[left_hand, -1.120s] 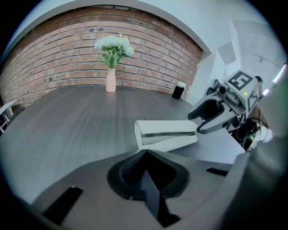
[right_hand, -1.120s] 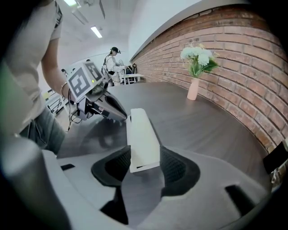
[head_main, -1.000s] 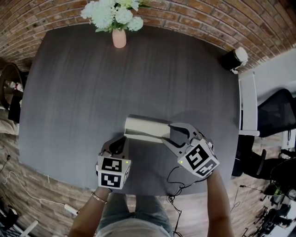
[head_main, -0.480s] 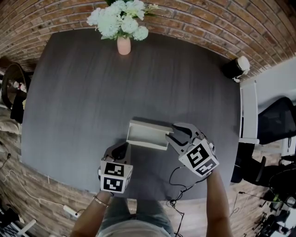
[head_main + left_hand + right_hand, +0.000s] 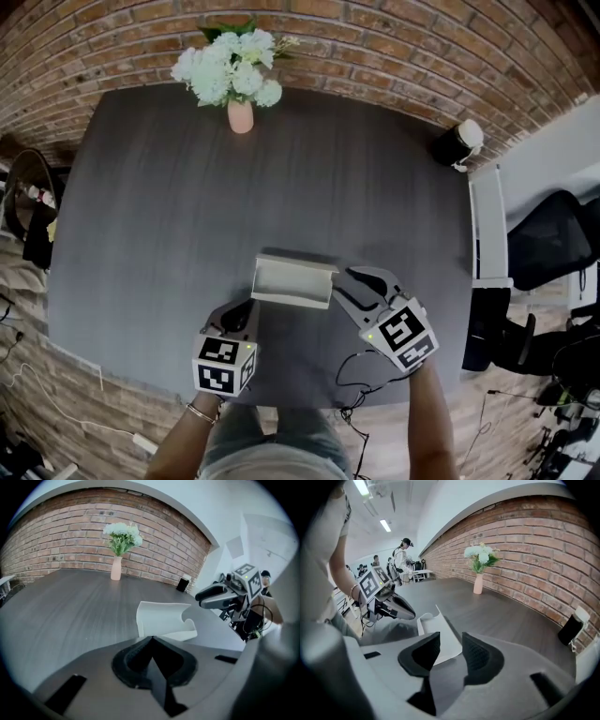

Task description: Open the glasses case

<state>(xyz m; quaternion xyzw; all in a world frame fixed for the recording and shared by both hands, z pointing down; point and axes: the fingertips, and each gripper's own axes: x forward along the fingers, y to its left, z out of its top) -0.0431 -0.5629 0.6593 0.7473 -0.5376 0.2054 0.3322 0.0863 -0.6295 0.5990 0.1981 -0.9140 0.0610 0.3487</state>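
The white glasses case [image 5: 292,281] lies on the dark table [image 5: 187,187] with its lid standing up off the base. At the lid's right end is my right gripper [image 5: 342,279]. Its jaws have just been closing, and the lid's edge [image 5: 443,634] sits between them, held. The left gripper view shows the raised lid [image 5: 164,618] with a notch in its right edge, and the right gripper [image 5: 199,597] at its top right corner. My left gripper [image 5: 246,309] is shut and empty, just short of the case's near left corner.
A pink vase of white flowers [image 5: 239,112] stands at the table's far edge. A black speaker with a white top [image 5: 455,143] sits at the far right corner. A white desk [image 5: 487,225] and a black chair [image 5: 553,244] are to the right. Brick wall behind.
The case was closed a second ago; its lid now stands raised. My right gripper has lifted slightly at the lid's right end. The left gripper has stayed put.
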